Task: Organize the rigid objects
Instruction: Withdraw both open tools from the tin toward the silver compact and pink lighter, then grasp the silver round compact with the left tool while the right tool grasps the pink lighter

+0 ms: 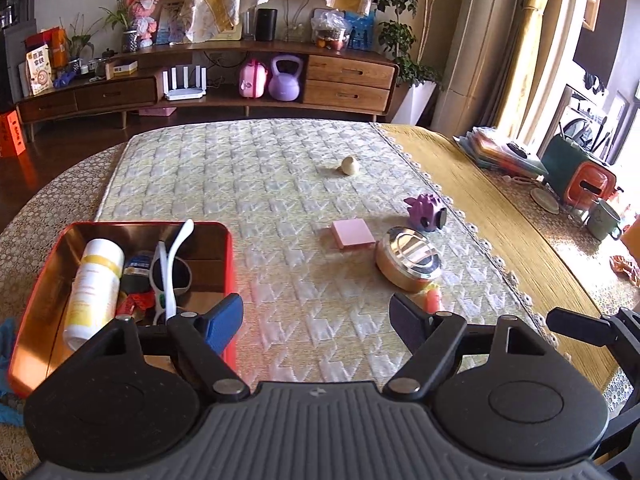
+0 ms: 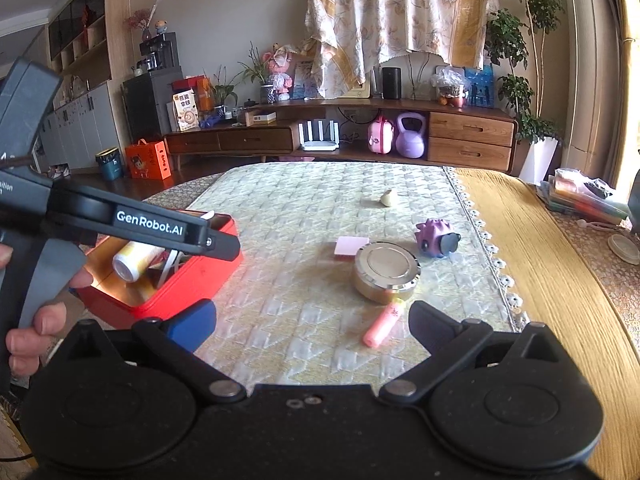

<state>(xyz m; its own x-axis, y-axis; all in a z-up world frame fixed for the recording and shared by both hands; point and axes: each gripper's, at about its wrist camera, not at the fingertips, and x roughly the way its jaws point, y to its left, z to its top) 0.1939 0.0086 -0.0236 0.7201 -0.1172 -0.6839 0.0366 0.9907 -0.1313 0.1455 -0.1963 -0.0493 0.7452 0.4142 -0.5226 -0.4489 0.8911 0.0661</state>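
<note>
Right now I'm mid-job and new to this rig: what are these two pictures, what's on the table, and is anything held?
Each picture comes from a camera on a handheld two-finger gripper, looking along its fingers. The left gripper and right gripper are both open, holding nothing. On the quilted mat sits a red tin holding a white bottle and sunglasses. Loose: a pink pad, round metal tin, purple toy, pink marker, and a small beige piece.
</note>
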